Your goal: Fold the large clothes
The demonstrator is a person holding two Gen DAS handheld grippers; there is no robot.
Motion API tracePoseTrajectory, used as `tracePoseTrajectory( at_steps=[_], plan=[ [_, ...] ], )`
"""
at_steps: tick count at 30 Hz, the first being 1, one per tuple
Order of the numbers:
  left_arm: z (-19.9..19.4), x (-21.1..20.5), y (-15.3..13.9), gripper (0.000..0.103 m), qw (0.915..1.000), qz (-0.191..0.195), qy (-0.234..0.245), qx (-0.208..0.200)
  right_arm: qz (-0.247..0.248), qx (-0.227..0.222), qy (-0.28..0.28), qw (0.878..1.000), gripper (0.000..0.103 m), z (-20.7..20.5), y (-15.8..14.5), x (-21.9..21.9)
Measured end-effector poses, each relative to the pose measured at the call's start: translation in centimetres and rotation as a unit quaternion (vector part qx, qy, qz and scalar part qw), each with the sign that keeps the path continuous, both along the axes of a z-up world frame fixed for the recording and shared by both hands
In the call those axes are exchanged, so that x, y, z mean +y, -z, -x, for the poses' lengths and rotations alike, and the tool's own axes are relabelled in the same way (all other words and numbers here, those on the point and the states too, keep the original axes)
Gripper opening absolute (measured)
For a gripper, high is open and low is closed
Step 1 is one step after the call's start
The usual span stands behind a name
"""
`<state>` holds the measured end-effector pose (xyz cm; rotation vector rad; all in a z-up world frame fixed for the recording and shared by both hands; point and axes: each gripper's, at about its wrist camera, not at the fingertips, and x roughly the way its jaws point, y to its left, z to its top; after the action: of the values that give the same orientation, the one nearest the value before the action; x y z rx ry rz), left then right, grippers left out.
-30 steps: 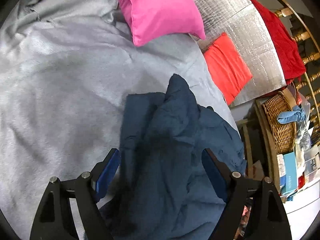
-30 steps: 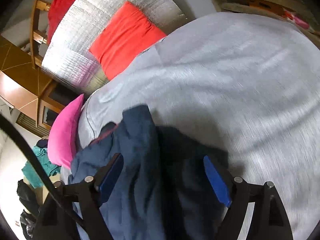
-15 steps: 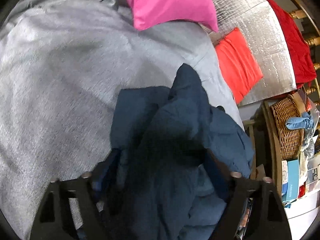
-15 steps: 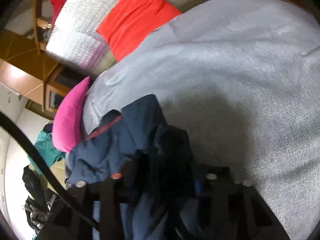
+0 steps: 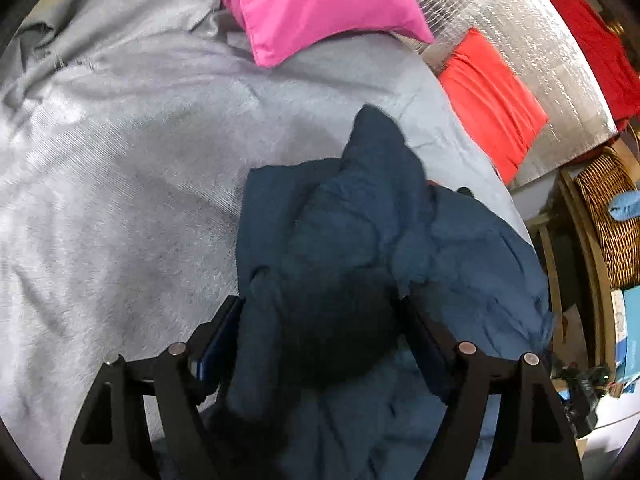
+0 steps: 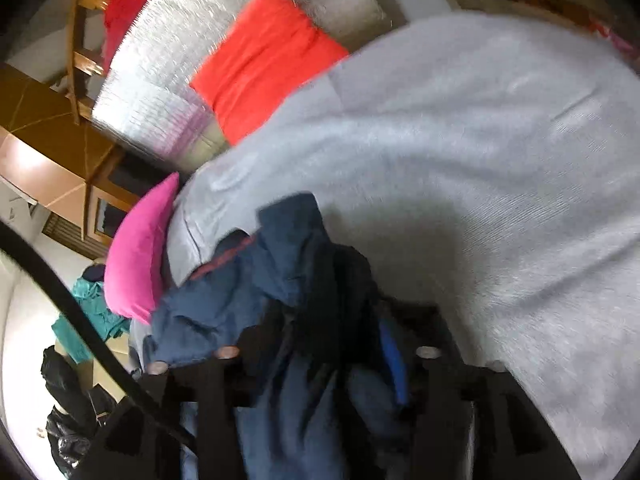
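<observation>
**Bunched navy garment at bed edge, both grippers in the heap — slide-off and bad-grab risk**

Grey bedspread (image 5: 120, 168) carries everything; big clear area toward its far and left side in the left wrist view. Navy garment (image 5: 360, 248) is crumpled in a heap at the near right edge of the bed, part of it draped toward or over that edge, floor clutter and a wicker basket (image 5: 608, 216) beyond. Not spread flat, no fold visible yet; I judge the task barely started.

Left gripper (image 5: 320, 320): jaws have just been opening, a thick wad of cloth bulges between them. Left pad looks against the fabric, right pad is hidden by folds, so I cannot tell if it is clamped or let go. Right gripper (image 6: 320, 344): jaws have just been opening too, cloth lies between, frame is motion-blurred, so grasp cannot be told either.

Risks, as judgement:
- The heap sits at the edge; a pull toward the near side could drag the whole garment off the bed.
- Closing on a wad takes several layers at once, so lifting gives a lump, not a hem or shoulder line.
- Both grippers are in the same bundle; pulling apart could twist a sleeve inside.
- The pink pillow (image 5: 320, 4) and red-orange cushion (image 5: 492, 100) crowd the far right corner, so spreading that way may snag.
</observation>
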<state>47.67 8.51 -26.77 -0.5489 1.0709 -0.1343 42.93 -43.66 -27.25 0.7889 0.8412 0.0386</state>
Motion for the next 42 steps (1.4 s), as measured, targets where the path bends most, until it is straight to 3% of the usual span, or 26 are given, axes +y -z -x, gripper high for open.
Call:
tracePoseTrajectory(
  at_steps=[2,6,11,15,19,23,25,29,34,38,40,42],
  plan=[
    [1.3,0.3,-1.6,0.080,0.9997,-0.005,0.002,-0.025,0.013,-0.022,0.030,0.999,0.081,2.6,-1.7,0.0],
    [4.5,0.1,-4.3,0.080,0.9960,-0.035,0.024,-0.079,-0.002,-0.053,0.024,0.998,0.081,6.8,-3.7,0.7],
    [10.2,0.1,-5.2,0.081,0.9927,-0.039,0.039,-0.107,-0.025,-0.092,-0.008,0.995,0.082,12.6,-4.2,4.2],
    [14.4,-0.2,-3.9,0.083,0.9943,0.003,0.045,-0.097,-0.081,-0.093,-0.042,0.992,0.082,15.9,-2.7,8.2],
    [17.8,-0.5,-1.0,0.084,0.9947,0.071,0.058,-0.046,-0.124,-0.059,-0.050,0.989,0.082,18.3,0.4,11.3],
    [17.2,0.4,2.7,0.085,0.9880,0.153,0.018,0.017,-0.175,-0.029,-0.007,0.984,0.082,19.1,4.4,12.4],
    [16.4,1.1,4.0,0.085,0.9832,0.179,-0.018,0.030,-0.180,-0.013,0.014,0.984,0.082,18.4,6.1,12.4],
    [14.7,1.9,4.7,0.087,0.9752,0.207,-0.078,0.000,-0.218,-0.044,0.080,0.972,0.083,17.1,7.5,11.0],
    [12.6,1.3,4.8,0.091,0.9749,0.192,-0.108,-0.034,-0.244,-0.077,0.140,0.956,0.084,14.7,8.0,9.6],
    [11.1,0.8,5.0,0.095,0.9764,0.184,-0.105,-0.043,-0.181,-0.078,0.141,0.970,0.082,12.3,7.3,10.5],
    [10.9,1.4,5.0,0.095,0.9753,0.190,-0.105,-0.042,-0.124,-0.067,0.140,0.980,0.069,11.3,7.1,11.5],
    [10.4,1.6,5.2,0.095,0.9757,0.192,-0.098,-0.039,-0.109,-0.071,0.139,0.982,0.059,10.8,7.4,12.0]
  ],
)
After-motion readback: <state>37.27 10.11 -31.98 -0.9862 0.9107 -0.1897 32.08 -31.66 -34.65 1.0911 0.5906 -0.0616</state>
